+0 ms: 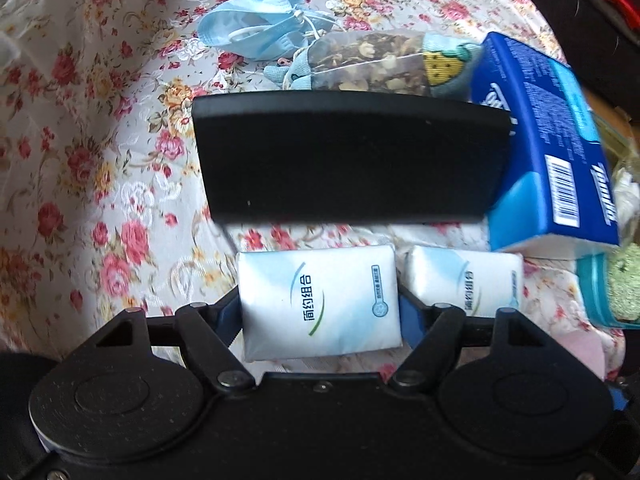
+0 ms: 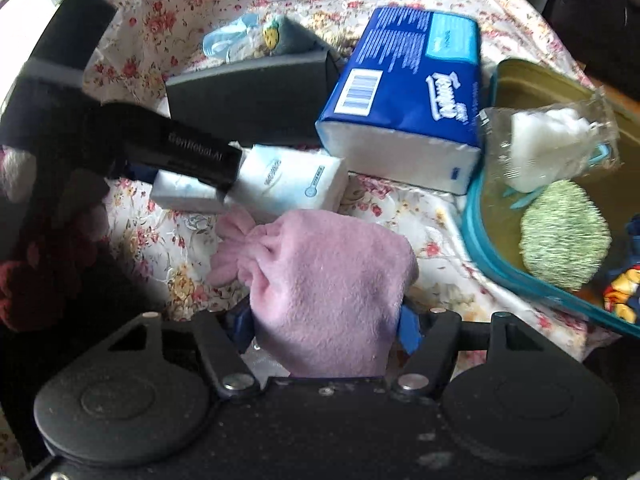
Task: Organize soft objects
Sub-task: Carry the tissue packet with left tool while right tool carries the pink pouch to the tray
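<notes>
My left gripper (image 1: 320,312) is shut on a white pocket tissue pack (image 1: 320,304); a second pack (image 1: 464,284) lies just right of it on the floral cloth. My right gripper (image 2: 326,320) is shut on a pink fleece cloth (image 2: 324,284). In the right wrist view the left gripper's body (image 2: 180,152) reaches in from the left over the two tissue packs (image 2: 288,188). A teal-rimmed bin (image 2: 480,248) at the right holds a green fuzzy ball (image 2: 564,236) and a clear bag of white cotton (image 2: 548,148).
A blue tissue brick (image 1: 552,152) and a black box (image 1: 348,156) stand behind the packs. A blue face mask (image 1: 256,28), a dried-flower sachet (image 1: 372,64) and a sock (image 1: 444,64) lie farther back. The cloth-covered table (image 1: 100,160) extends left.
</notes>
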The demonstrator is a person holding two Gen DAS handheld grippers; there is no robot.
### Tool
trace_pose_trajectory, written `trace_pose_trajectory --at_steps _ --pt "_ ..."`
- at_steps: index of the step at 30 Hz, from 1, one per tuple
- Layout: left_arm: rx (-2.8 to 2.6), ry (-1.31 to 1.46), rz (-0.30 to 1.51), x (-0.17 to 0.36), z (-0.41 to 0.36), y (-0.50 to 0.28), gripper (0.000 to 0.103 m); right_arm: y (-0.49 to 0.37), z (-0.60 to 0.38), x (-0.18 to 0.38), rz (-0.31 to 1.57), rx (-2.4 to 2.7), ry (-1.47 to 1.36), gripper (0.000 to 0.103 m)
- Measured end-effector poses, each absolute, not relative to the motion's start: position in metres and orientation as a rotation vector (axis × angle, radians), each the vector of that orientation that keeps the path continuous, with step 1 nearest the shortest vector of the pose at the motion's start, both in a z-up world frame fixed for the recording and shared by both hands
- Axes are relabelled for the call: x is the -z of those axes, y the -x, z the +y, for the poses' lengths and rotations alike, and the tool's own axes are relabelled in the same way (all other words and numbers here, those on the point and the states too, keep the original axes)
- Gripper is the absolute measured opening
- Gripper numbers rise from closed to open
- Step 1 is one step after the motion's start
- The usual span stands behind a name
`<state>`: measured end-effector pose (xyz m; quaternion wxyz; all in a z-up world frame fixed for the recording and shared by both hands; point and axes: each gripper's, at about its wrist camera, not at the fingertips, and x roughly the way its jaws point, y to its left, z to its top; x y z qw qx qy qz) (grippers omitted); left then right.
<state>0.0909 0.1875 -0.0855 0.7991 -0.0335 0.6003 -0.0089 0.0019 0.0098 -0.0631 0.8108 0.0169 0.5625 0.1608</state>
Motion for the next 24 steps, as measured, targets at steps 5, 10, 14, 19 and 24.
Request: trace_pose_trajectory --at_steps 5,10,14,19,24 --pt "-0.011 0.079 1.235 0.070 0.188 -0.060 0.070 0.012 -0.007 0.042 1.164 -0.348 -0.044 0.067" --pt "-0.021 0.061 1.163 0.042 0.189 -0.037 0.070 0.025 -0.023 0.028 1.135 -0.338 -0.065 0.067" --pt "0.001 0.044 1.121 0.021 0.178 -0.030 0.070 0.032 -0.042 0.020 1.120 -0.308 -0.111 0.067" --pt "0.058 -0.009 1.081 0.004 0.154 -0.027 0.070 0.041 -0.074 0.010 1.088 -0.235 -0.181 0.067" --pt "0.134 -0.055 1.054 -0.008 0.125 -0.026 0.070 0.052 -0.115 0.000 1.051 -0.134 -0.253 0.067"
